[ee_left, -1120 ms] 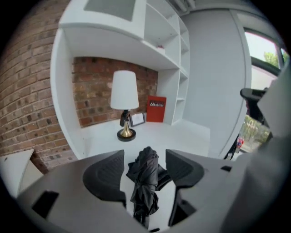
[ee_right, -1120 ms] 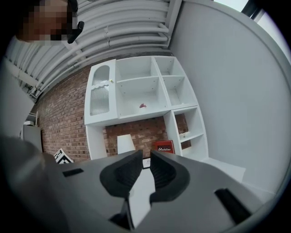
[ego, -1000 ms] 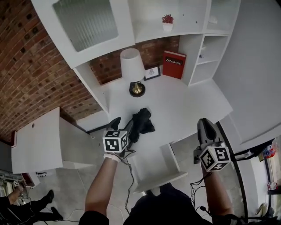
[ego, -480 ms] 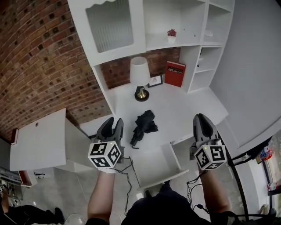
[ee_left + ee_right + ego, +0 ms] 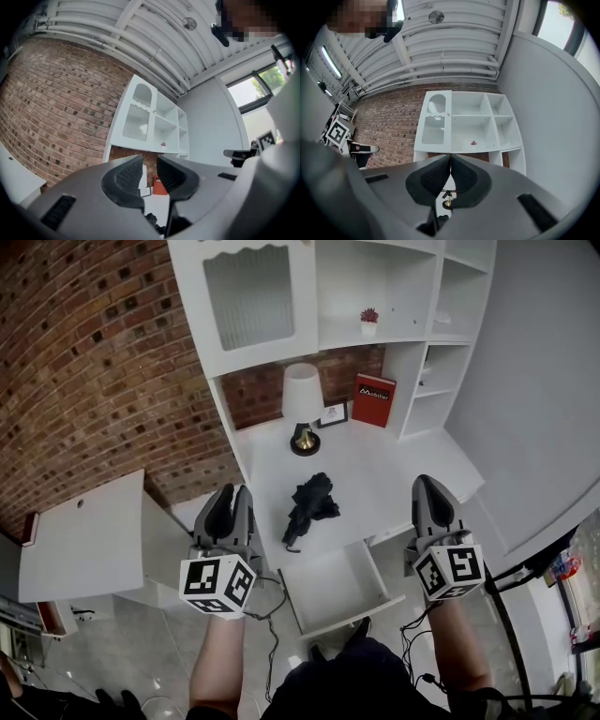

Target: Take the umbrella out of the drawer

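Observation:
The black folded umbrella (image 5: 307, 504) lies on the white desk top (image 5: 394, 470), behind the open drawer (image 5: 373, 579), whose inside shows nothing. My left gripper (image 5: 230, 495) hangs in the air to the left of the umbrella, apart from it. Its jaws are closing, with a narrow gap left and nothing between them (image 5: 150, 171). A bit of the umbrella (image 5: 153, 219) shows below them. My right gripper (image 5: 427, 484) is held up at the right of the drawer, shut and empty (image 5: 451, 176).
On the desk behind the umbrella stand a white lamp (image 5: 302, 399), a small picture frame (image 5: 330, 413) and a red book (image 5: 375, 388). White shelves with a potted plant (image 5: 369, 320) rise above. A low white cabinet (image 5: 84, 540) and cables (image 5: 267, 601) are at left.
My left gripper has drawn back and up from the umbrella, which stays on the desk, and its jaws have narrowed. My right gripper has also risen and its jaws have closed.

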Demonstrator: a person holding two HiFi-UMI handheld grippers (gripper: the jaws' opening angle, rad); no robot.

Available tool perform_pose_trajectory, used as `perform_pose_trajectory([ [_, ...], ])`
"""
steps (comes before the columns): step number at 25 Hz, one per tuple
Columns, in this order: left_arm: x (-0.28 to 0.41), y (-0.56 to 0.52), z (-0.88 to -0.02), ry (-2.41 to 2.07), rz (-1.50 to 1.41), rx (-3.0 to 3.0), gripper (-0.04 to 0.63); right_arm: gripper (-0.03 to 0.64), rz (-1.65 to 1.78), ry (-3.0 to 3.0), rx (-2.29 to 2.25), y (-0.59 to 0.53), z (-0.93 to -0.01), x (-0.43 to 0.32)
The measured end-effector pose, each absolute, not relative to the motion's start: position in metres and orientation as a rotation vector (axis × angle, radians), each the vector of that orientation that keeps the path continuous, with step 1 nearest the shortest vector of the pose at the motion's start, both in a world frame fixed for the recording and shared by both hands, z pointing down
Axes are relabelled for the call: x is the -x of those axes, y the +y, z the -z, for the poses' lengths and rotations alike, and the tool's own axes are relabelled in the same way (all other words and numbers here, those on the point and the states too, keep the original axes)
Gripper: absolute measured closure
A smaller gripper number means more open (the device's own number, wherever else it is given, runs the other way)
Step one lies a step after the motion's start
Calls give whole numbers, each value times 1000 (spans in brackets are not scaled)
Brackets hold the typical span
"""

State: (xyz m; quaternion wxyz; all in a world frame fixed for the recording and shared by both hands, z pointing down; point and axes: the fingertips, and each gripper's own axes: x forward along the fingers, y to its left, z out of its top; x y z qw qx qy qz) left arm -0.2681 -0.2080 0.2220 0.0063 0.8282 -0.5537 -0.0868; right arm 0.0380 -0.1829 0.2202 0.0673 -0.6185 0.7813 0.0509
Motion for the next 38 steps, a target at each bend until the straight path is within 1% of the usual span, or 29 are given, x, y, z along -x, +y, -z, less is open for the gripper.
perform_pose_trajectory([
  [9, 254, -194, -183, -1882, 210, -2722, 506, 617, -290, 2440, 1744, -193, -191, -21],
  [22, 247, -198, -176, -2072, 191, -2586, 506, 617, -286, 2487, 1663, -220, -191, -65],
  [38, 223, -202, -182, -2136, 137, -2531, 506, 617, -279, 2519, 1622, -236, -196, -94],
])
